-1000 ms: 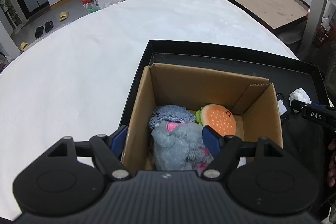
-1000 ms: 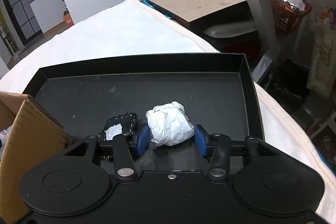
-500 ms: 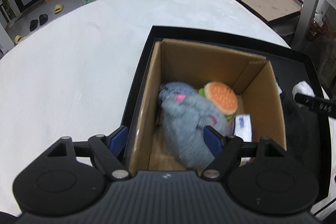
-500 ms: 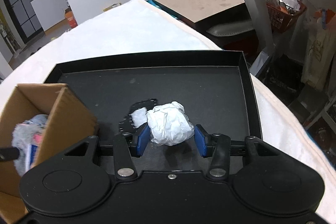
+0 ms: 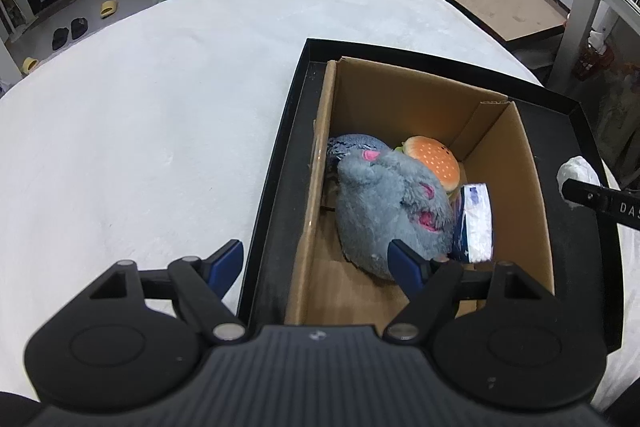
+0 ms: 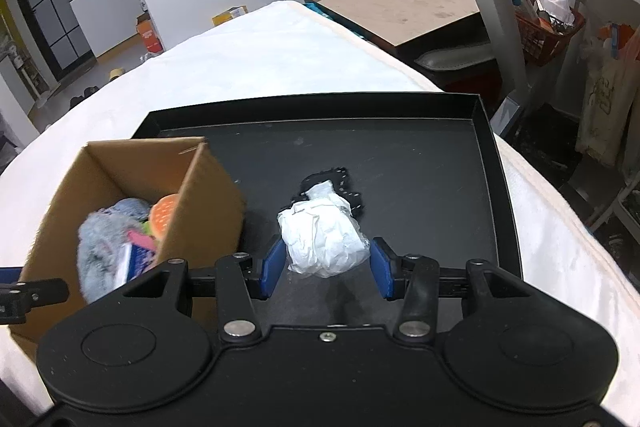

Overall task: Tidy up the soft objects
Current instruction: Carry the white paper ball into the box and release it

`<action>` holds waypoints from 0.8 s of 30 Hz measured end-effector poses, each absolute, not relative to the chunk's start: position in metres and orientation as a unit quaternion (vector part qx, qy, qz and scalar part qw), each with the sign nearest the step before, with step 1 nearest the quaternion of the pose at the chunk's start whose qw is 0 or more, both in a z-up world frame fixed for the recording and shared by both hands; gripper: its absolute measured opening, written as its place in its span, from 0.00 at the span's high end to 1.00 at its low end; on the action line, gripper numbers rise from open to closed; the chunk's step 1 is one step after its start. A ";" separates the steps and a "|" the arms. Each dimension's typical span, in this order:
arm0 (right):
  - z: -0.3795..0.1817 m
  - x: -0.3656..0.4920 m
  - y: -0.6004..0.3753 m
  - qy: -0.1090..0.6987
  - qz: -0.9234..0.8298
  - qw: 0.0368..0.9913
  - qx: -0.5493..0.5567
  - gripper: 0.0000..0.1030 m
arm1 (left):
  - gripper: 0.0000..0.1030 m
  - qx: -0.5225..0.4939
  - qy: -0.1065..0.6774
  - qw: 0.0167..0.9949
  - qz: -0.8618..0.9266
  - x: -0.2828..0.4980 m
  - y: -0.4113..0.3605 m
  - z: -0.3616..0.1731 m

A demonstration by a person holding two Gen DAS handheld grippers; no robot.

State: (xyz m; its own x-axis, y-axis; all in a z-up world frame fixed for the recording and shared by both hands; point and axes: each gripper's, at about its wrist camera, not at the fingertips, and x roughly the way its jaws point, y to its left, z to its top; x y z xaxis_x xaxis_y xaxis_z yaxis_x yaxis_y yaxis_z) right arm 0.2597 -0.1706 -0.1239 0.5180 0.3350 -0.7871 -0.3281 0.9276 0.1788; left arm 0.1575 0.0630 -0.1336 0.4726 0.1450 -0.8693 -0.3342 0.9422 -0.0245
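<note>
An open cardboard box (image 5: 404,99) stands in a black tray (image 5: 280,187). In it lie a grey plush (image 5: 392,211), a burger plush (image 5: 434,163), a blue-grey cloth piece (image 5: 352,145) and a tissue pack (image 5: 476,223). My left gripper (image 5: 314,261) hangs open over the box's near left wall, holding nothing. My right gripper (image 6: 326,267) is shut on a crumpled white wad (image 6: 324,239), lifted off the tray floor to the right of the box (image 6: 208,195). That wad (image 5: 578,167) also shows at the left wrist view's right edge.
A small black item with a white patch (image 6: 332,183) lies on the tray floor (image 6: 420,155) beyond the wad. The tray sits on a white covered surface (image 5: 160,115). Furniture and a red basket (image 6: 548,23) stand off to the right.
My right gripper rose with the white wad, leaving the black item on the tray. My left gripper drew back and left from over the grey plush, which stays in the box.
</note>
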 end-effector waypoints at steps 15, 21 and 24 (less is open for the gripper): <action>-0.078 0.227 -0.133 0.442 0.239 0.865 -0.004 0.56 | 0.25 -0.113 0.487 0.859 0.111 0.140 0.067 -0.135; -0.071 0.216 -0.111 0.440 0.248 0.863 -0.024 0.56 | 0.28 -0.126 0.479 0.864 0.092 0.136 0.071 -0.138; -0.068 0.211 -0.101 0.440 0.254 0.861 -0.030 0.56 | 0.31 -0.138 0.478 0.864 0.085 0.133 0.075 -0.141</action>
State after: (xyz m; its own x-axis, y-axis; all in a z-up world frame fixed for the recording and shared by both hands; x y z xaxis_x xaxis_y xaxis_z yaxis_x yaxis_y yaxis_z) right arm 0.2113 -0.1014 -0.0682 0.4843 0.4105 -0.7726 -0.4626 0.8697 0.1721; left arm 0.1326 0.0747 -0.1406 0.5292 0.0158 -0.8484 -0.2787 0.9476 -0.1561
